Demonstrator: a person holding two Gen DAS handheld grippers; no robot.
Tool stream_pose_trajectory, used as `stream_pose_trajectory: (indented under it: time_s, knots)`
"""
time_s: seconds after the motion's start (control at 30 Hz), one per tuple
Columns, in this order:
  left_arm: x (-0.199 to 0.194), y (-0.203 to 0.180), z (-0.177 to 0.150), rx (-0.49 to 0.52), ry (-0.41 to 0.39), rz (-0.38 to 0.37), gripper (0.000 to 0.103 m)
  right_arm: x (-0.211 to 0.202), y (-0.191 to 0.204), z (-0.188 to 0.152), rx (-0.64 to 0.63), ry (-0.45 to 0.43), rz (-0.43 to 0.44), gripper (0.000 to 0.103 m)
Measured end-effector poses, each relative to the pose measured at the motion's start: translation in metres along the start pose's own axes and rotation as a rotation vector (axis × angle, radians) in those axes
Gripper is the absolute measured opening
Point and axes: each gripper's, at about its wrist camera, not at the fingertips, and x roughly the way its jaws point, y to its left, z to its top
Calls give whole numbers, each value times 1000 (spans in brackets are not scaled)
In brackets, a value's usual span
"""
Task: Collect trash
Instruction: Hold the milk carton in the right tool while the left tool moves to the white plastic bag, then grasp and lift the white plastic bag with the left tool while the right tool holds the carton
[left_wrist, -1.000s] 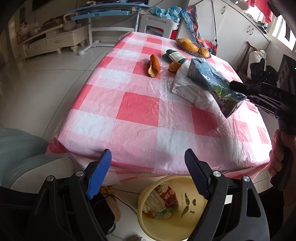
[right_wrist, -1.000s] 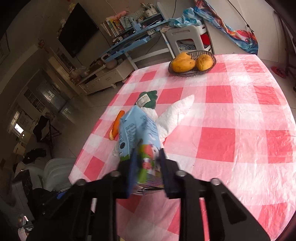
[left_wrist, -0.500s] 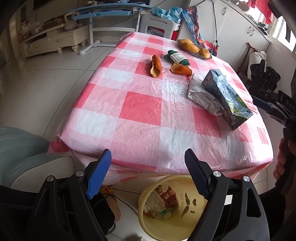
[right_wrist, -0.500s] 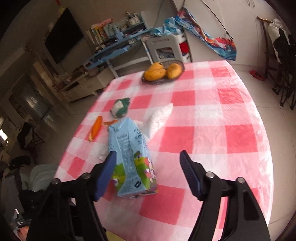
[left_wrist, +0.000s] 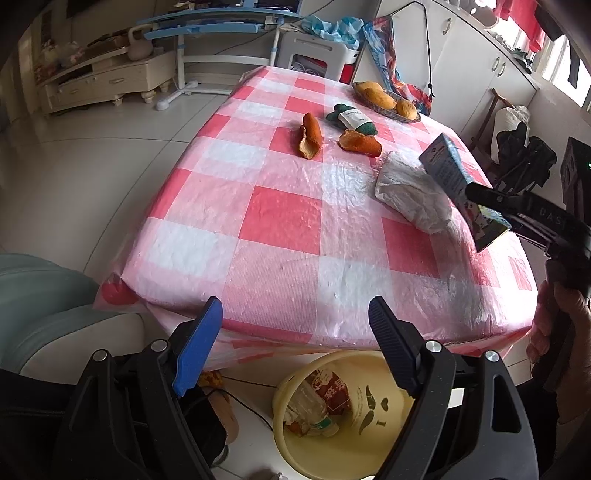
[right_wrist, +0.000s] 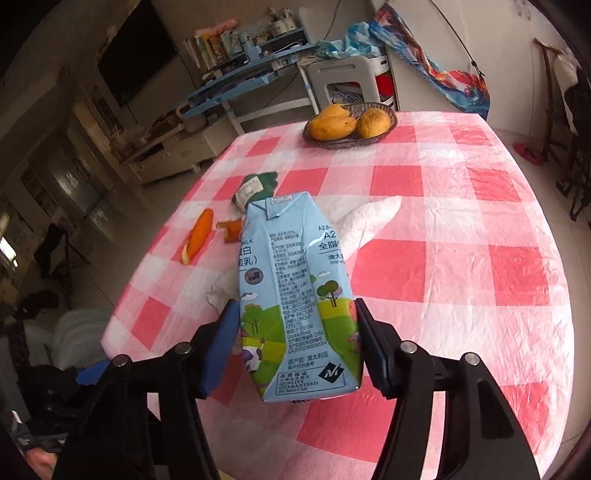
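— Where is the milk carton (right_wrist: 295, 295) sitting right now?

— In the lower centre of the right wrist view, lying between the jaws of the right gripper (right_wrist: 295, 328). Those jaws have just been closing, and both pads are now touching the carton's sides near its base. In the left wrist view the carton (left_wrist: 448, 173) is showing at the right edge, tilted, its top over the white crumpled bag (left_wrist: 410, 192).

— And the left gripper (left_wrist: 295, 332)?

— It is hanging at the bottom of its frame with jaws spread wide and nothing between them, just off the near edge of the worktop (left_wrist: 280, 221). The yellow bin (left_wrist: 373, 454) is standing on the floor below that edge, already holding some wrappers and a bottle.

— How much open room is there?

— The checked cloth is lying bare across the whole lower left and centre of the left view. The two orange peels (left_wrist: 310, 134) and the green packet (left_wrist: 354, 118) are lying towards the upper middle, with the fruit basket (left_wrist: 386, 99) near the far edge behind them.
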Motion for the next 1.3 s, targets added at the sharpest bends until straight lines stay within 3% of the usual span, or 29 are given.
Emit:
stream_pose_trajectory:
  time_s: [0.13, 0.2, 0.27, 0.37, 0.47, 0.63, 0.83, 0.97, 1.03, 1.07, 1.1, 1.13, 1.23, 1.3]
  knots:
    - [-2, -1, 1, 3, -2, -10, 78, -21, -39, 3, 224, -81, 148, 60]
    - [-4, -3, 3, 8, -4, -10, 78, -28, -54, 3, 295, -111, 134, 60]
    - [-7, -5, 7, 16, -13, -16, 78, -31, -63, 3, 329, -118, 66, 60]
    - [-8, -11, 14, 36, -19, -28, 78, -29, -61, 3, 303, -96, -27, 60]
    - [-5, -21, 24, 72, -22, -34, 78, -19, -43, 6, 188, -49, -138, 60]
    - [2, -49, 45, 156, -52, -67, 78, -7, -29, -2, 55, 2, -232, 61]
    - [30, -99, 66, 337, -67, -85, 78, -9, -39, -4, 61, 5, -211, 61]
    - [58, -126, 69, 456, -59, -15, 78, -8, -45, -4, 106, 14, -172, 64]
    - [70, -129, 75, 445, -48, 1, 77, -6, -45, -4, 115, 24, -163, 64]
    - [75, -128, 79, 425, -38, -4, 75, -4, -44, -5, 111, 31, -163, 64]
    - [80, -126, 82, 404, -28, -8, 63, -2, -43, -5, 105, 39, -170, 64]
    - [85, -124, 86, 383, -8, -16, 43, -1, -41, -6, 92, 40, -179, 64]
    - [89, -113, 96, 322, 18, -61, 8, 1, -37, -5, 63, 49, -200, 64]
    - [80, -100, 104, 240, 10, -132, 8, 1, -38, -5, 65, 49, -198, 64]
